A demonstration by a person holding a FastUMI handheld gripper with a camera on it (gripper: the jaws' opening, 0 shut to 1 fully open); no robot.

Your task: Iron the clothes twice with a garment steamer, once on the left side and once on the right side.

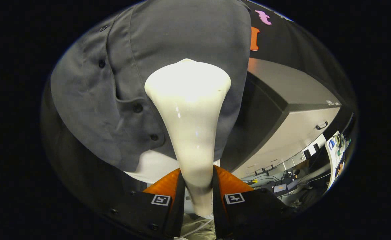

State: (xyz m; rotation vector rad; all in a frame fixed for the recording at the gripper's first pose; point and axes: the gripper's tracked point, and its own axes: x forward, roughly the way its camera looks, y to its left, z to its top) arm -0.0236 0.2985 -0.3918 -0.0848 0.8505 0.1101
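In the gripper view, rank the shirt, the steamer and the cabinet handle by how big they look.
1. Shirt, largest.
2. Steamer, clamped in the gripper; it sits nearest the camera, so it looks bigger than it is.
3. Cabinet handle, smallest.

one steamer [188, 110], one shirt [122, 83], one cabinet [292, 110]

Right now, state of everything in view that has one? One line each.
hand-held gripper: shut on the steamer, a finger pressing each side of its handle.
steamer: held, head flared out ahead of the fingers against the shirt.
shirt: hanging, buttoned down the placket, white layer showing below its hem.
cabinet: beyond the shirt, door closed.
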